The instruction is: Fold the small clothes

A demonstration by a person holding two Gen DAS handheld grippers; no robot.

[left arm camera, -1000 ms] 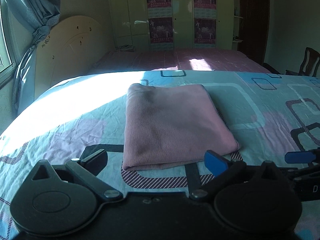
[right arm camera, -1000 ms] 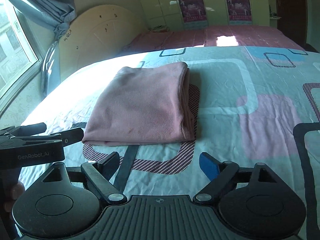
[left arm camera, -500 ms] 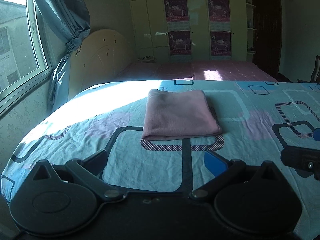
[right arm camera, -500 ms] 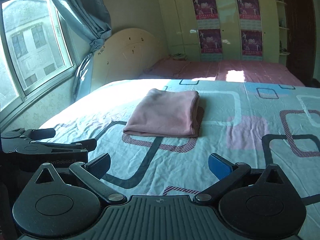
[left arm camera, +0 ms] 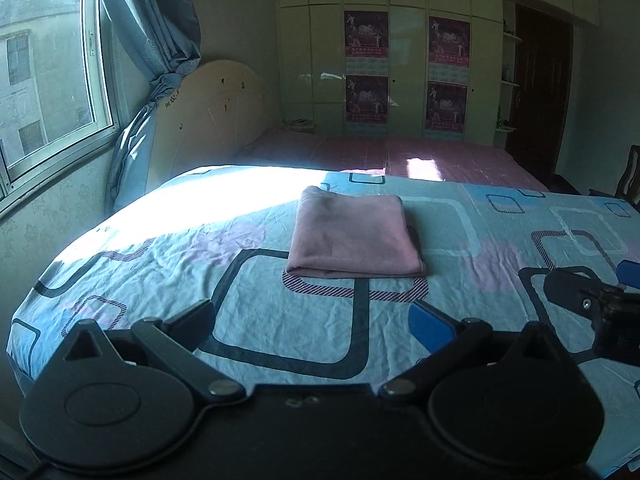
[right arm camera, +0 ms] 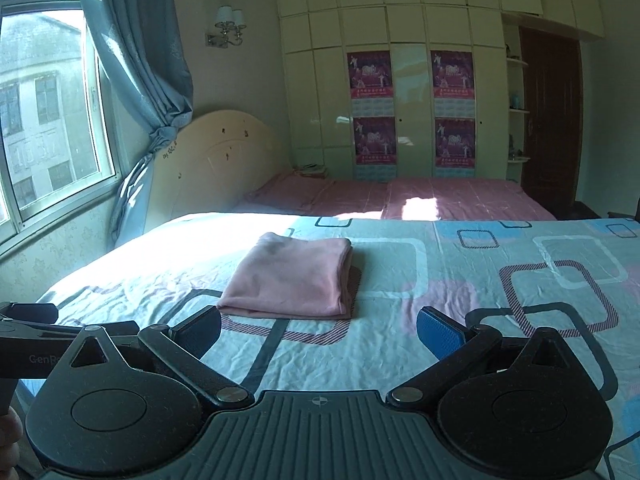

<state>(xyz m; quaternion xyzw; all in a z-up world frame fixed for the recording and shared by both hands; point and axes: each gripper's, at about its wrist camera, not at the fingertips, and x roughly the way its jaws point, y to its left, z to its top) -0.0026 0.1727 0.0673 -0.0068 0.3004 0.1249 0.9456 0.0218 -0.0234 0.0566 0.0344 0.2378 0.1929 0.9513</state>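
Patterned bed sheet (left arm camera: 280, 320), folded pink garment (left arm camera: 354, 236) lying on it, grippers apart

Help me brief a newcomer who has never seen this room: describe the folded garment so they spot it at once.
Start at the near bed with the blue patterned sheet, in front of the pink-covered bed. Near its middle lies the folded pink garment, a flat, neat rectangle. It is the only loose item on the sheet and plain pink, unlike the sheet's printed squares.
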